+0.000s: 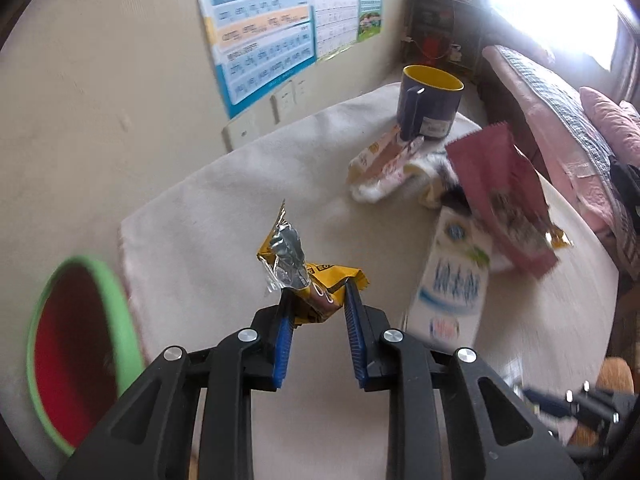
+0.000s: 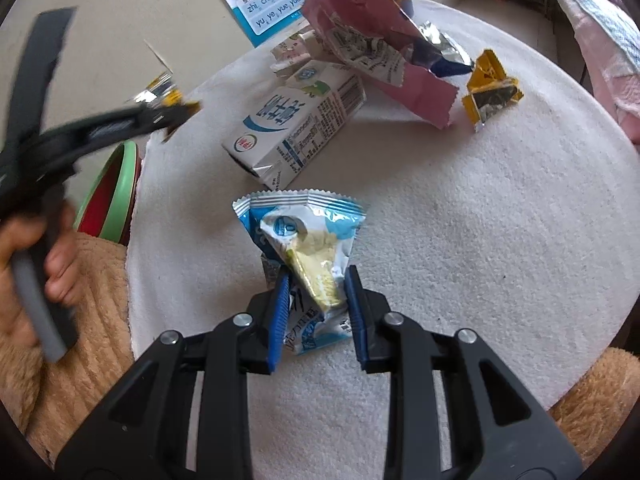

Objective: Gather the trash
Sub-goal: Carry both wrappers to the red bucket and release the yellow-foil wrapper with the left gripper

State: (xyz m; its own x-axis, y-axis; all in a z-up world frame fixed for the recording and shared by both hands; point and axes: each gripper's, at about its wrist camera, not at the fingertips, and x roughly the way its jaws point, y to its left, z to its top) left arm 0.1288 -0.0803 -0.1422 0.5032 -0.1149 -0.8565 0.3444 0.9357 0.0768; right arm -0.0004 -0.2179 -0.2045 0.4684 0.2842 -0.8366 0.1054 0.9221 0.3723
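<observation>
My left gripper (image 1: 318, 290) is shut on a crumpled yellow and silver wrapper (image 1: 296, 256), held up above the white-covered table (image 1: 224, 208). In the right wrist view that left gripper (image 2: 176, 110) shows blurred at the left, with a hand (image 2: 24, 272) on its handle. My right gripper (image 2: 318, 274) is shut on a blue and white snack wrapper (image 2: 304, 232) just over the cloth. A bin with a green rim and red inside (image 1: 80, 344) stands beside the table's left edge.
On the table lie a white and blue milk carton (image 2: 292, 128), a torn pink bag (image 2: 368, 40), a folded yellow wrapper (image 2: 490, 92) and more wrappers near a dark mug with a yellow inside (image 1: 430, 100). A bed with pink bedding (image 1: 560, 120) stands at the right.
</observation>
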